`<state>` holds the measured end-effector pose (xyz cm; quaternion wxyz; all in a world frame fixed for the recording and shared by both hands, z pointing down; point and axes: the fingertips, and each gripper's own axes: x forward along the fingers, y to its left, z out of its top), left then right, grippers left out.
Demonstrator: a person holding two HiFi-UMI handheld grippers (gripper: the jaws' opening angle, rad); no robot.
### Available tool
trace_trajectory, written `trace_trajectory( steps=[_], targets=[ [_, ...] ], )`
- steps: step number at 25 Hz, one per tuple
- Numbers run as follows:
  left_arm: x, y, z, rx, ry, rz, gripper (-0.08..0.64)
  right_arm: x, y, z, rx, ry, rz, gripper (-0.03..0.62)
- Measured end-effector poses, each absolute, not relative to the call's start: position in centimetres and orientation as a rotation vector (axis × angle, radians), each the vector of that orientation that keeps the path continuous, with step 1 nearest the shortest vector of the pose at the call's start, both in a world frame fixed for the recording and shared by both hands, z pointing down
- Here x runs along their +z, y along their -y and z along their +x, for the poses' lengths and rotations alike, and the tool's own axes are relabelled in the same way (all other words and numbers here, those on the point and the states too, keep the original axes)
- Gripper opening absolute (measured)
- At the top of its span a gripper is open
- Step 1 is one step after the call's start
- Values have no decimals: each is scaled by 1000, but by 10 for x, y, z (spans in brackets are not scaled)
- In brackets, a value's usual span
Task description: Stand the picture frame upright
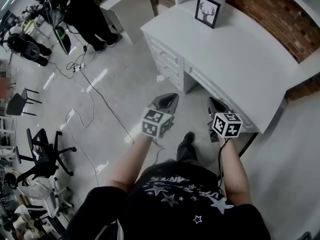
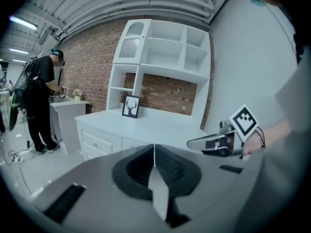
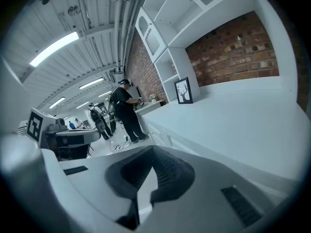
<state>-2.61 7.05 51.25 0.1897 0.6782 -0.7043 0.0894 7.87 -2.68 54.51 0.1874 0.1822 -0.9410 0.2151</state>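
A black picture frame [image 1: 207,11] with a deer print stands upright at the far end of the white desk [image 1: 240,59], close to the shelf unit. It also shows small in the left gripper view [image 2: 131,106] and the right gripper view [image 3: 183,91]. My left gripper [image 1: 170,98] is shut with nothing in it and hangs over the floor short of the desk's drawers. My right gripper [image 1: 214,101] is shut and empty too, near the desk's front edge. The closed jaws show in each gripper's own view [image 2: 154,147] [image 3: 153,152]. Both grippers are far from the frame.
A white shelf unit [image 2: 160,57] rises against the brick wall behind the desk. A person in black [image 1: 85,9] stands at another white table to the left. Cables [image 1: 90,99] trail over the floor, and office chairs [image 1: 42,154] stand at the left.
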Motion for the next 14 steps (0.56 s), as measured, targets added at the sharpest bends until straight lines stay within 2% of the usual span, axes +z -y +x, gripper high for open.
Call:
trace_trajectory(
  steps=[8,14],
  targets=[
    [526,-143,-11,206,2033,1807,21,557,-35,109,615,2623,499,15],
    [526,-153,3,237,2044,1854,21,555,-40,119,603,2628,496,15]
  ],
)
